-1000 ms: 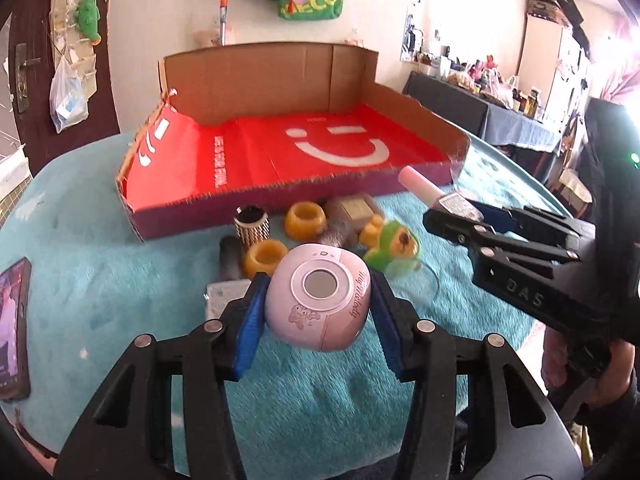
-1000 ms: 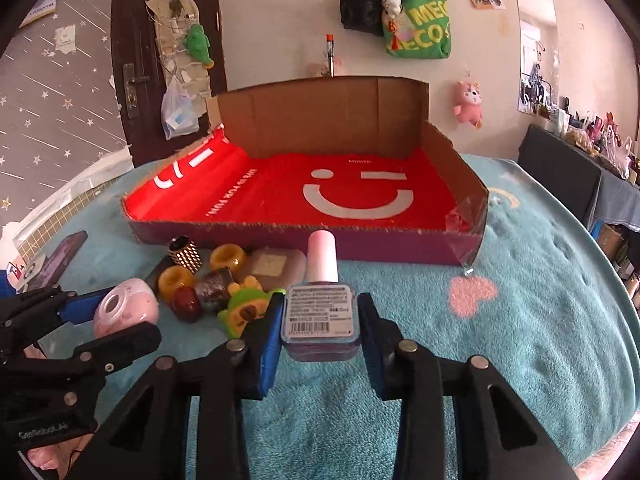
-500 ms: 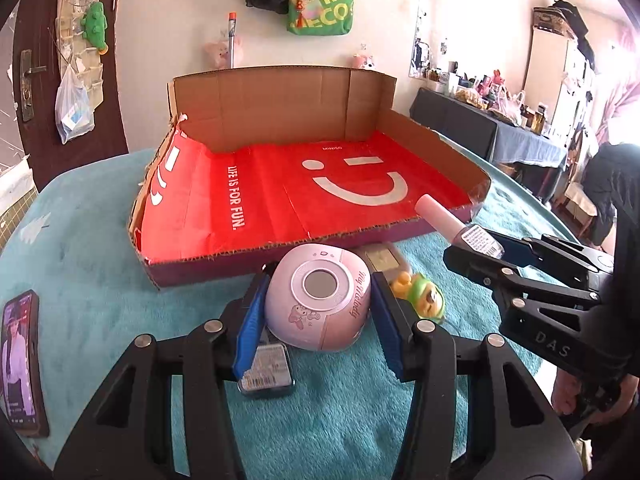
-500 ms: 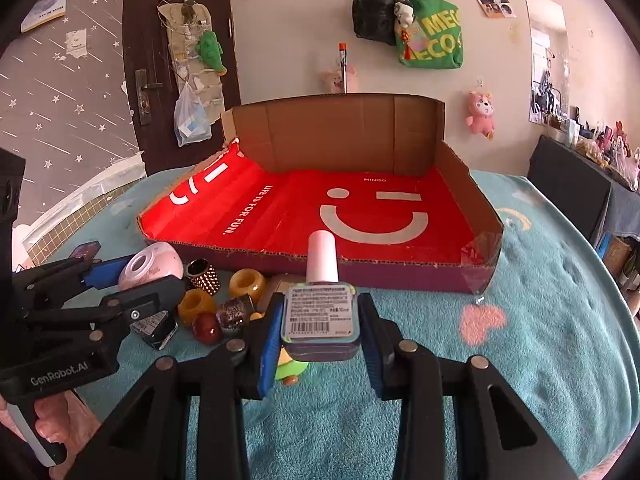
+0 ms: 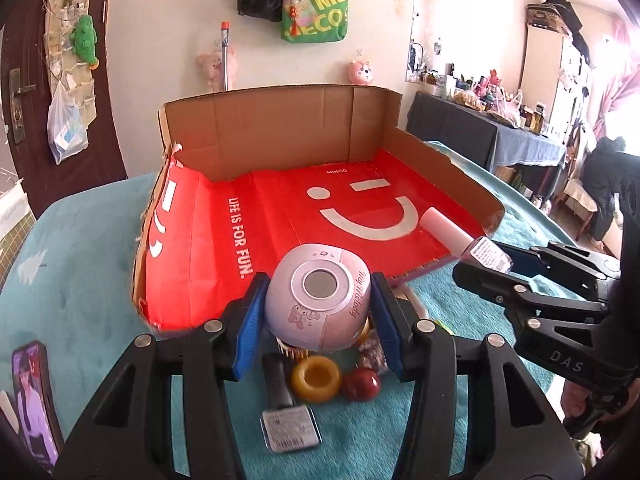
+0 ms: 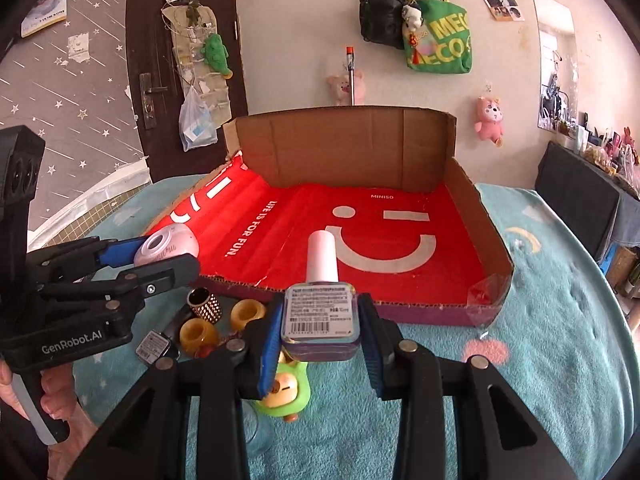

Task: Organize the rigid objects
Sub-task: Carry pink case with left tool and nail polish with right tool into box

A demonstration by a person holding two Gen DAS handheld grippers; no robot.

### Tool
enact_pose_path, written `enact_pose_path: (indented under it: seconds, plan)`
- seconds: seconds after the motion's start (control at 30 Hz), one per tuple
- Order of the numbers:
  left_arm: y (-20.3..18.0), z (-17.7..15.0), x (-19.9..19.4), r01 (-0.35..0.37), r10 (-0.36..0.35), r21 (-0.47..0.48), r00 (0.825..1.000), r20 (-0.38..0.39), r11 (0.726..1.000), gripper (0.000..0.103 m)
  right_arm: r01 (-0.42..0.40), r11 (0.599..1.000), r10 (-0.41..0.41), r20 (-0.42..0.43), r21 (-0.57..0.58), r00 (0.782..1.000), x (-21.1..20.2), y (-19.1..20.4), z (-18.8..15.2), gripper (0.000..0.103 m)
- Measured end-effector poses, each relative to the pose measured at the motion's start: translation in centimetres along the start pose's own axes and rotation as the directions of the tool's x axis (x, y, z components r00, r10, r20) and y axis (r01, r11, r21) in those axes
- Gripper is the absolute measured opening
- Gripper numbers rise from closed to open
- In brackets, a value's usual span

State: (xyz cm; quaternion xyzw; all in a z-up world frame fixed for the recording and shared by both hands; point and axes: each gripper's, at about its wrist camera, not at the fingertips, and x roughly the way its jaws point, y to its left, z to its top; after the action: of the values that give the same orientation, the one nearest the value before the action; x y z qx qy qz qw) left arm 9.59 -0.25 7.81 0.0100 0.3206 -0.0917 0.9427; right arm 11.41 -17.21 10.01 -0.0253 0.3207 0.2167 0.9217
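Note:
My left gripper (image 5: 318, 312) is shut on a round pink My Melody case (image 5: 318, 306) and holds it above the pile, at the front edge of the red cardboard box (image 5: 280, 216). It also shows in the right wrist view (image 6: 166, 246). My right gripper (image 6: 318, 320) is shut on a nail polish bottle (image 6: 320, 304) with a white cap and barcode label, held in front of the box (image 6: 360, 236); the bottle also shows in the left wrist view (image 5: 468, 246). The box holds nothing.
On the teal cloth before the box lie yellow rings (image 5: 316, 378), a red bead (image 5: 362, 385), a small dark bottle with a barcode (image 5: 288, 424), a studded cylinder (image 6: 204, 304) and a green toy (image 6: 284, 388). A phone (image 5: 32, 392) lies at the left.
Both grippers have risen and moved forward toward the box with their objects; the pile of small items now lies below and behind the fingertips.

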Motion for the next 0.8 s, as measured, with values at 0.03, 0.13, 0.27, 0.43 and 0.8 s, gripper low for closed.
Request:
enact_pose_path:
  seconds: [0.03,0.13,0.27,0.43,0.8]
  plan:
    - [0.1,0.2,0.2,0.004,-0.004,-0.003,1.0,-0.001,1.0,0.048,0.002,1.0,-0.002,0.001,-0.002,1.0,0.1,-0.1,0.2,0.038]
    - [0.4,0.9,0.6,-0.007,0.007,-0.002,1.0,0.004,1.0,0.048,0.008,1.0,-0.008,0.005,-0.009,1.0,0.3,-0.3,0.8,0.038]
    - [0.8,1.8,1.0,-0.01,0.01,-0.006,1.0,0.015,1.0,0.048,0.011,1.0,-0.011,0.005,-0.014,1.0,0.8,-0.6,1.6,0.038]
    - [1.5,2.9,2.3,-0.005,0.005,-0.019,1.0,0.002,1.0,0.048,0.011,1.0,-0.011,-0.006,-0.019,1.0,1.7,-1.0,2.3,0.038]
    - [3.4,4.7,5.6,-0.025,0.022,-0.063,0.999,-0.044,0.998,0.048,0.008,1.0,-0.008,-0.063,-0.004,0.998,5.0,-2.0,3.4,0.038]
